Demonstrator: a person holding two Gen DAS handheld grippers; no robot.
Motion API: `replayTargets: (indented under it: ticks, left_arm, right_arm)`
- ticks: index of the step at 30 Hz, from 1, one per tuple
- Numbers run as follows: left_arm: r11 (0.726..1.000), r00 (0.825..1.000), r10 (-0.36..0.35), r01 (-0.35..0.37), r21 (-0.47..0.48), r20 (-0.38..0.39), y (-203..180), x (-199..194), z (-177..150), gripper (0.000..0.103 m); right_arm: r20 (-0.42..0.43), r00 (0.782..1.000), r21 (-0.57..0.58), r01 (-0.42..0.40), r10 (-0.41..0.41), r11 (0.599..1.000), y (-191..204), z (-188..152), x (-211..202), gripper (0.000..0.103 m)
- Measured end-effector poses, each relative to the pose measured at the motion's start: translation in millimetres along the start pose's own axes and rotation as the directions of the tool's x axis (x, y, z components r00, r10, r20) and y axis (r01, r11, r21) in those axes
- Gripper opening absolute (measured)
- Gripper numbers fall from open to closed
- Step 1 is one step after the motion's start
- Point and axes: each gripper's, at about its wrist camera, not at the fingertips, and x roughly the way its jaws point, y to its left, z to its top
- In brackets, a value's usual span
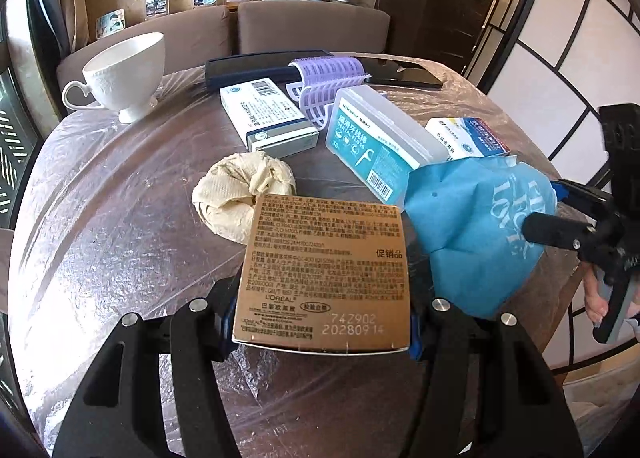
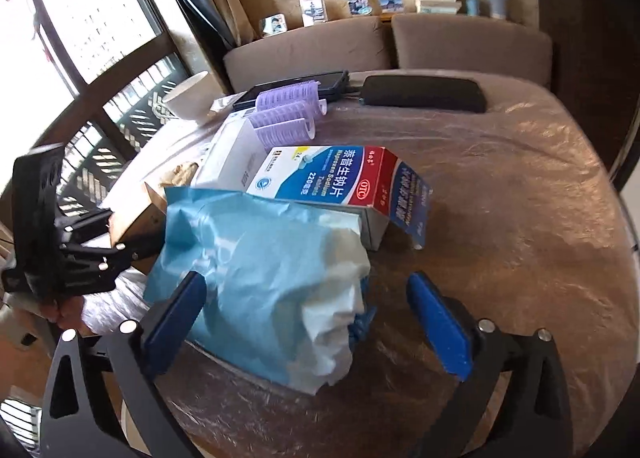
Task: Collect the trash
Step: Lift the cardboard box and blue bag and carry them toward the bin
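Note:
My left gripper [image 1: 322, 322] is shut on a gold L'Oreal box [image 1: 326, 270], held just above the table. A crumpled beige paper wad [image 1: 236, 198] lies just beyond it. A blue trash bag [image 1: 476, 234] lies to the right; in the right wrist view the blue trash bag [image 2: 256, 274] sits between my right gripper's [image 2: 308, 318] open fingers, with white tissue [image 2: 340, 322] showing at its mouth. The left gripper and gold box [image 2: 132, 214] show at the left of that view.
On the plastic-covered round table [image 1: 100, 238] stand a white cup [image 1: 128, 74], a white medicine box [image 1: 268, 114], a purple hair roller [image 1: 328, 86], a floss box [image 1: 376, 134], a red-blue medicine box [image 2: 336, 186], a dark case [image 2: 424, 94] and a tablet [image 2: 296, 88].

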Motion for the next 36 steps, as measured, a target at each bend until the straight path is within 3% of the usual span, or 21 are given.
replayTargets:
  ticks: [5, 7, 11, 13, 14, 16, 19, 24, 36]
  left_arm:
    - [1.0, 1.0, -0.021, 0.021, -0.007, -0.003, 0.3, 3.1, -1.2, 0.061]
    - [1.0, 1.0, -0.023, 0.023, 0.001, -0.003, -0.9, 3.7, -0.6, 0.061]
    - [1.0, 1.0, -0.011, 0.011, 0.02, -0.002, -2.4, 5.7, 0.1, 0.06]
    - [1.0, 1.0, 0.0, 0.0, 0.02, -0.001, -1.5, 6.0, 0.4, 0.06]
    - [1.0, 1.0, 0.005, -0.005, 0.017, 0.0, 0.0, 5.8, 0.3, 0.06]
    - [1.0, 1.0, 0.005, -0.005, 0.006, -0.001, 2.5, 4.8, 0.5, 0.06]
    - [1.0, 1.0, 0.009, -0.009, -0.01, 0.003, 5.7, 2.4, -0.5, 0.06]
    - [1.0, 1.0, 0.022, -0.022, -0.019, 0.014, 3.2, -3.5, -2.8, 0.06]
    - [0.998, 0.999, 0.022, -0.021, -0.052, 0.024, -8.5, -19.4, -12.7, 0.06]
  right_arm:
    - [-0.021, 0.982, 0.089, -0.185, 0.187, 0.979, -9.8, 4.7, 13.3, 0.099]
    - [-0.031, 0.975, 0.084, -0.216, 0.22, 0.973, -7.1, 7.0, 17.3, 0.099]
    - [-0.037, 0.984, -0.028, -0.176, 0.175, 0.984, 12.8, 6.6, 19.1, 0.099]
    - [-0.044, 0.991, -0.085, -0.127, 0.124, 0.988, 22.6, 3.5, 18.9, 0.082]
    - [-0.048, 0.992, -0.098, -0.121, 0.116, 0.988, 24.4, 2.1, 18.8, 0.078]
    - [-0.041, 0.987, -0.068, -0.158, 0.156, 0.985, 20.6, 2.6, 14.1, 0.064]
    - [-0.026, 0.987, -0.048, -0.16, 0.159, 0.986, 18.9, 1.6, 7.0, 0.054]
    - [0.009, 0.994, -0.045, -0.111, 0.111, 0.993, 14.5, 0.6, -8.9, 0.05]
    - [0.036, 0.993, 0.002, -0.116, 0.116, 0.993, 6.6, -5.0, -25.8, 0.048]
